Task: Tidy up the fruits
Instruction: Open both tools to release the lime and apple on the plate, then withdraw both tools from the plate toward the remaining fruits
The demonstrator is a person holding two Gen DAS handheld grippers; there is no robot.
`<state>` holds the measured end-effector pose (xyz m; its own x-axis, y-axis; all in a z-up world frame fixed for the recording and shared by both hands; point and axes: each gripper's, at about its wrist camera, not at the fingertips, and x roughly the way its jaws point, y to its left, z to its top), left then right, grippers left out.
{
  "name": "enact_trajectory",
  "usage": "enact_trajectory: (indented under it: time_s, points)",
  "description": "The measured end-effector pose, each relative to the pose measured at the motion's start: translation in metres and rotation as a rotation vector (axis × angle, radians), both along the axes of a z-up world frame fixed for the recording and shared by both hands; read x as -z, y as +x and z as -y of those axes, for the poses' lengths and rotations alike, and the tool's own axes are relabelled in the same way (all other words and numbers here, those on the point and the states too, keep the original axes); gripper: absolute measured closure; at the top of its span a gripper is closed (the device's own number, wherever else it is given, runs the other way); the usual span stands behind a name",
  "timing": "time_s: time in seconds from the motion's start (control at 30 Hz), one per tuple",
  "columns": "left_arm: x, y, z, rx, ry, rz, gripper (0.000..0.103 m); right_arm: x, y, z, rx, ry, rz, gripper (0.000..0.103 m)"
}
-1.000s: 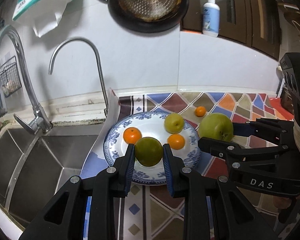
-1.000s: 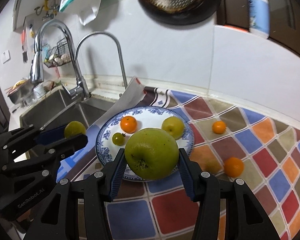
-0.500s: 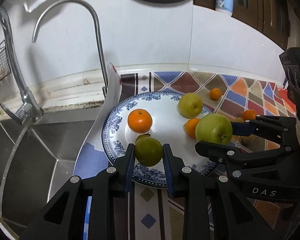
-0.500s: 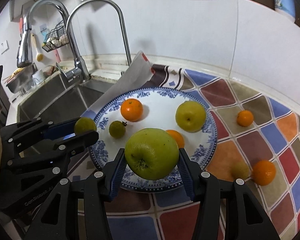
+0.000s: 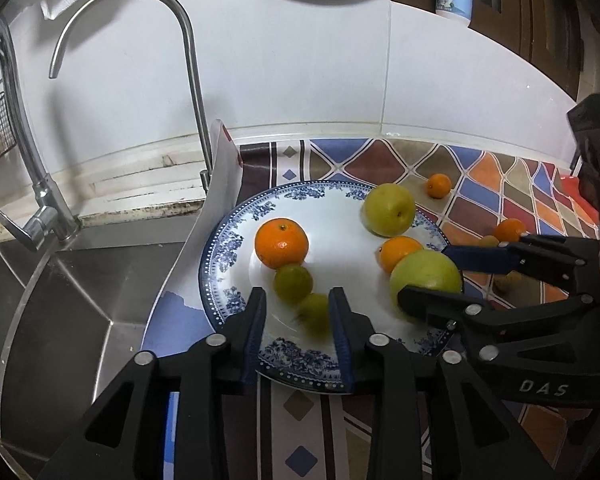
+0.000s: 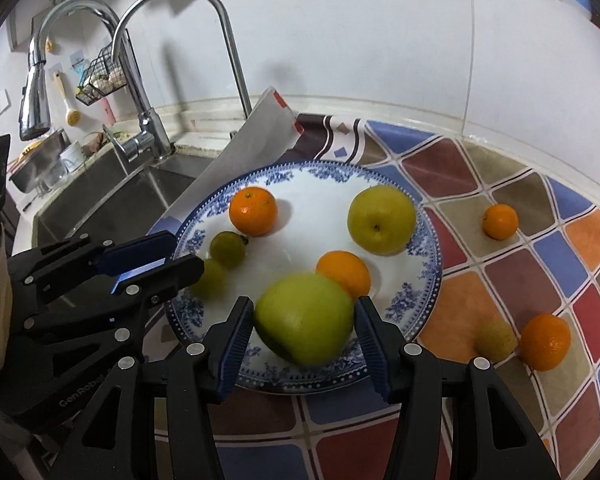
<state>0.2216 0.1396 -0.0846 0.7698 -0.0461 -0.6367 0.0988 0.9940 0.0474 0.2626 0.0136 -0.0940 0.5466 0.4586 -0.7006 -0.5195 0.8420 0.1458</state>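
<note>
- The left hand-held gripper (image 5: pixel 296 312) now has its blue-padded jaws spread apart, where half a second ago they pinched the small dark-green round fruit (image 5: pixel 314 314). That fruit, blurred, sits loose between the pads on the near part of the blue-and-white patterned china plate (image 5: pixel 236 220), so I judge it only just let go and possibly rolling.
- It lies just beside a second small green fruit (image 5: pixel 293 282), which touches the large orange mandarin (image 5: pixel 281 243).
- The right hand-held gripper (image 6: pixel 302 334) has also opened since half a second ago: both pads stand off the big yellow-green apple (image 6: pixel 305 316). The apple is blurred and low over the plate's near rim; whether it has settled I cannot tell.
- Behind the apple, touching or nearly so, is a smaller orange mandarin (image 6: pixel 345 271); further back rests a yellow-green pear-like fruit (image 6: pixel 381 218).
- Meaning for the task: both carried fruits are delivered, bringing the plate to six pieces.
- Left on the colourful tiled worktop (image 6: pixel 520 264), to the right of the plate, are a small orange mandarin near the wall (image 6: pixel 500 221), another orange mandarin nearer the front (image 6: pixel 545 341), and a small dull-yellow fruit (image 6: pixel 496 340) just beside that one.
- Risk, as I judge it: the apple lies near the rim and could roll off or nudge its neighbour.
</note>
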Motion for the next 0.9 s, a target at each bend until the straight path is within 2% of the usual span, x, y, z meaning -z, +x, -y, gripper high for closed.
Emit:
enact_trajectory:
  time_s: [0.33, 0.5, 0.63, 0.73, 0.9]
  points:
    - [-0.024, -0.023, 0.002, -0.055, 0.008, 0.062, 0.059, -0.022, -0.016, 0.018, 0.051, 0.017, 0.067, 0.047]
    - [-0.037, -0.038, 0.01, -0.056, 0.003, 0.098, 0.055, -0.032, -0.028, 0.028, 0.061, 0.034, 0.084, 0.047]
    - [-0.048, -0.052, 0.019, -0.053, 0.008, 0.123, 0.048, -0.041, -0.041, 0.039, 0.078, 0.039, 0.109, 0.046]
    - [-0.054, -0.062, 0.027, -0.05, 0.007, 0.141, 0.044, -0.049, -0.052, 0.049, 0.095, 0.042, 0.132, 0.041]
    - [-0.06, -0.077, 0.042, -0.034, 0.01, 0.154, 0.04, -0.062, -0.07, 0.068, 0.128, 0.05, 0.17, 0.041]
